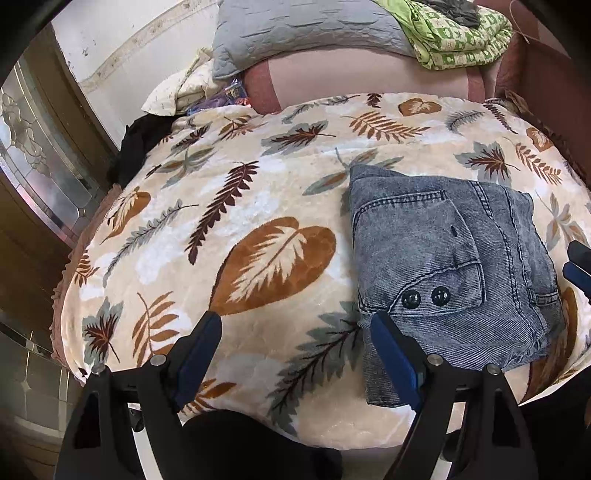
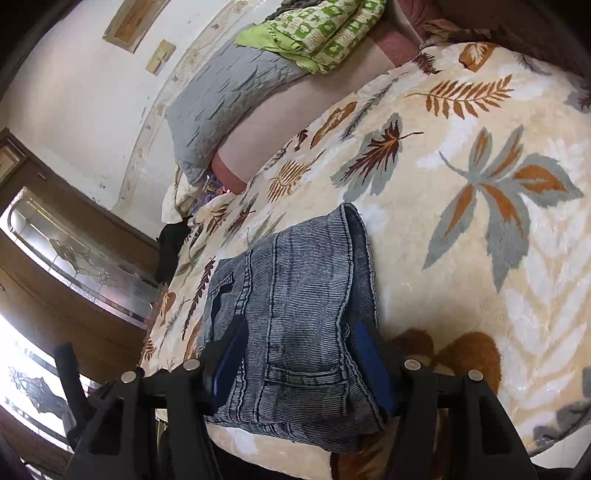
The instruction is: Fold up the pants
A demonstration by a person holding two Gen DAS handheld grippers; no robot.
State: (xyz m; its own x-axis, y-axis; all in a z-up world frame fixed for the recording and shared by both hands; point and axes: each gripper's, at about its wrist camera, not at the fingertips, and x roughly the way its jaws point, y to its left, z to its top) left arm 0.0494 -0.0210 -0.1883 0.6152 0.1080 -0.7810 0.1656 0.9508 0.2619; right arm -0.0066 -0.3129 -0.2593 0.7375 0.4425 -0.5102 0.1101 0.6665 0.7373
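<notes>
Tongs, both wide open, right (image 2: 301, 369) straddling pants (image 2: 295, 325).

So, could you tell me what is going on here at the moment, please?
A person is folding pants on a bed, holding a tool in each hand. The grey-blue denim pants already lie folded into a compact bundle on the leaf-print blanket. The left tool is open beside the bundle, gripping nothing. The right tool is open too, its fingers straddling the near end of the bundle. A grey pillow lies at the head.
</notes>
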